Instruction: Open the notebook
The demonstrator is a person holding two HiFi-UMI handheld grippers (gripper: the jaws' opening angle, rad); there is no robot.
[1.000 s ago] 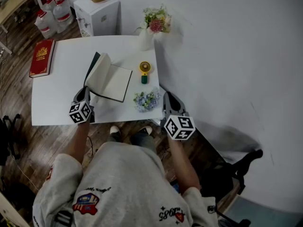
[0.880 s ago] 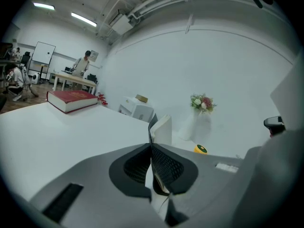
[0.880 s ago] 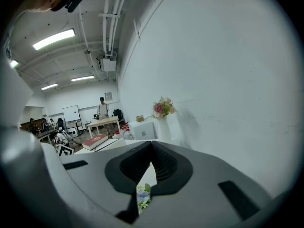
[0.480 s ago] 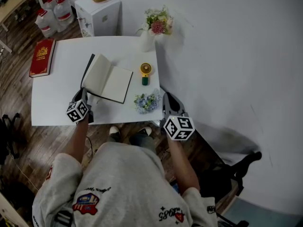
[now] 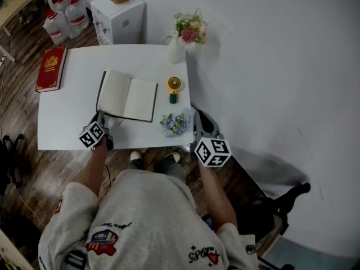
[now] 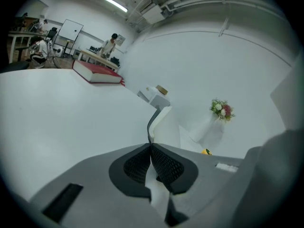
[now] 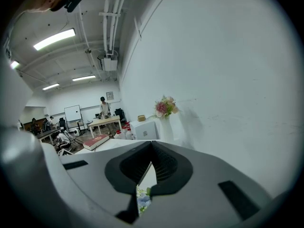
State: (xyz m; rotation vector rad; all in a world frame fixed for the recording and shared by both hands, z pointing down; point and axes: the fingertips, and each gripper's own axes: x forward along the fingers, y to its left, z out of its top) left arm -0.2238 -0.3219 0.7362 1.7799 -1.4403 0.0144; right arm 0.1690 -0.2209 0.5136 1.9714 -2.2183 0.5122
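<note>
The left gripper is held out on a bare left forearm and tilted downward, its jaws pressed together on a notebook page. The right gripper is held well apart from it, with its jaws closed on nothing.

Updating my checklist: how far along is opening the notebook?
Done: the notebook lies open, pages up, on the table. In hand: the left tongs are shut on its near left edge. Left: only letting go. The right tongs are shut and empty.
</note>
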